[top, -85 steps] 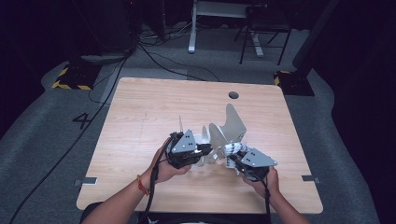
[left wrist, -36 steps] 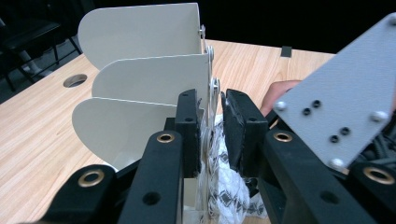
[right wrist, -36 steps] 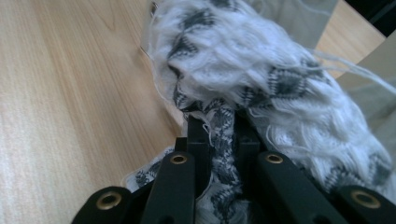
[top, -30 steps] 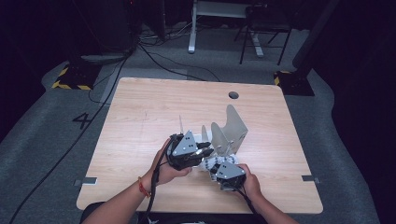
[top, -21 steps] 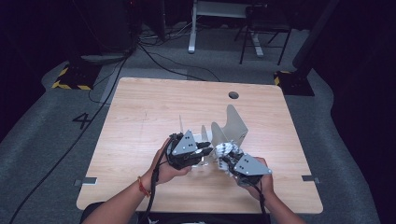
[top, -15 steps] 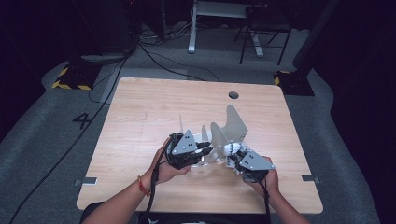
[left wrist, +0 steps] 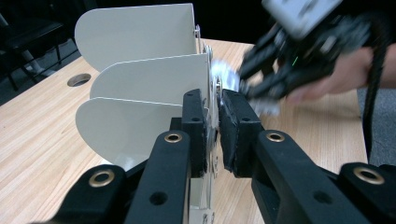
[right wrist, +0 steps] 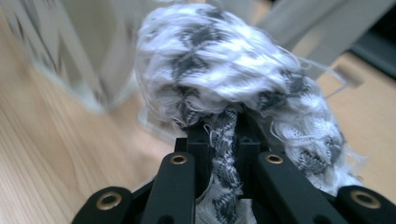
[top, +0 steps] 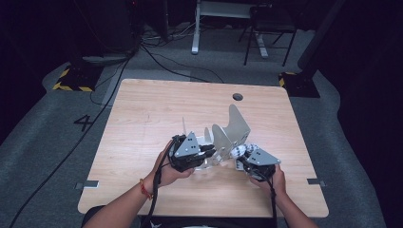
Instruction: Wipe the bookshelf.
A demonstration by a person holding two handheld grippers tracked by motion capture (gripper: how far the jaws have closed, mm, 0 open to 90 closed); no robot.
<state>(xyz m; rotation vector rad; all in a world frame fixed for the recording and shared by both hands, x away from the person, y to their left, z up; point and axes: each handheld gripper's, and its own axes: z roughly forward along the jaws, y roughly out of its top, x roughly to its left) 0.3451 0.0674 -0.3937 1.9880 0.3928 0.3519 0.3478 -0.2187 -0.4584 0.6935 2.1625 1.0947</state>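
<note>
A: How far along is it?

B: The right gripper is clamped on the cloth, just beside the rack and not yet between its dividers. The left gripper, jaws just narrowed, pinches the rack's side plate to steady it.

High view above the desk looking down, two tongs-mounted views close, level, sharing the white rack ahead of the tongs.
</note>
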